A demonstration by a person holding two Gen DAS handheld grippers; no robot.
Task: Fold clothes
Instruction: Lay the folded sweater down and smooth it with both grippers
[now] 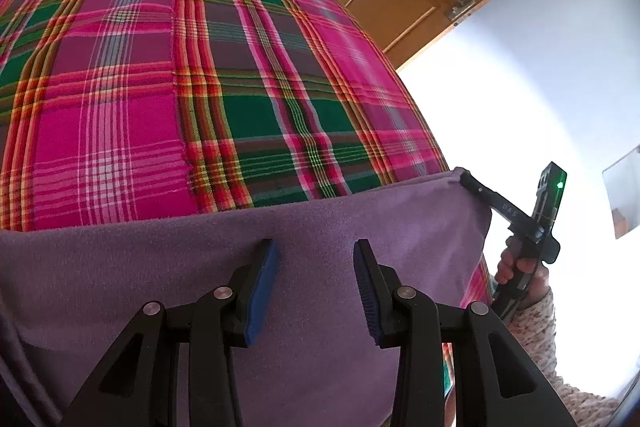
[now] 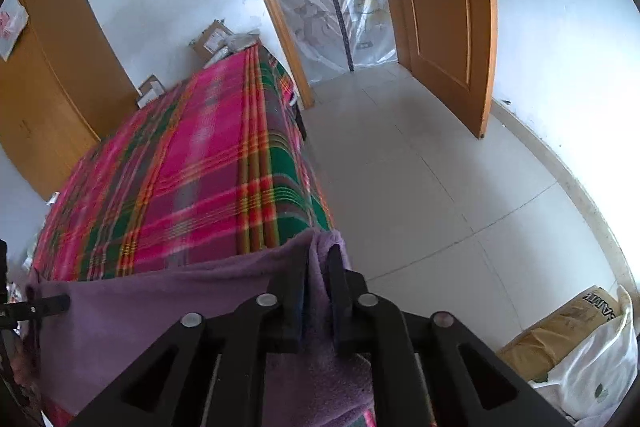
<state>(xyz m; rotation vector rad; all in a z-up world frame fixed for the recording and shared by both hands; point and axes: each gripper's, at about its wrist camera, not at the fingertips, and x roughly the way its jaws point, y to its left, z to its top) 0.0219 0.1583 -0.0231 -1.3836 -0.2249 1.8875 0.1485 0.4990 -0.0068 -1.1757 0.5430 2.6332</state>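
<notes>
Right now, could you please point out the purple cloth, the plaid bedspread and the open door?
purple cloth [image 1: 340,223]: left wrist view, flat middle.
plaid bedspread [image 1: 160,67]: left wrist view, top surface.
open door [image 2: 444,11]: right wrist view, wooden panel.

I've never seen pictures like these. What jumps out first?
The loud pink, green and orange plaid blanket covering the bed fills most of the left view. At its near edge lies a purple fleece garment; the right claw pinches one corner of it, while the left claw stands open above the purple cloth.
</notes>
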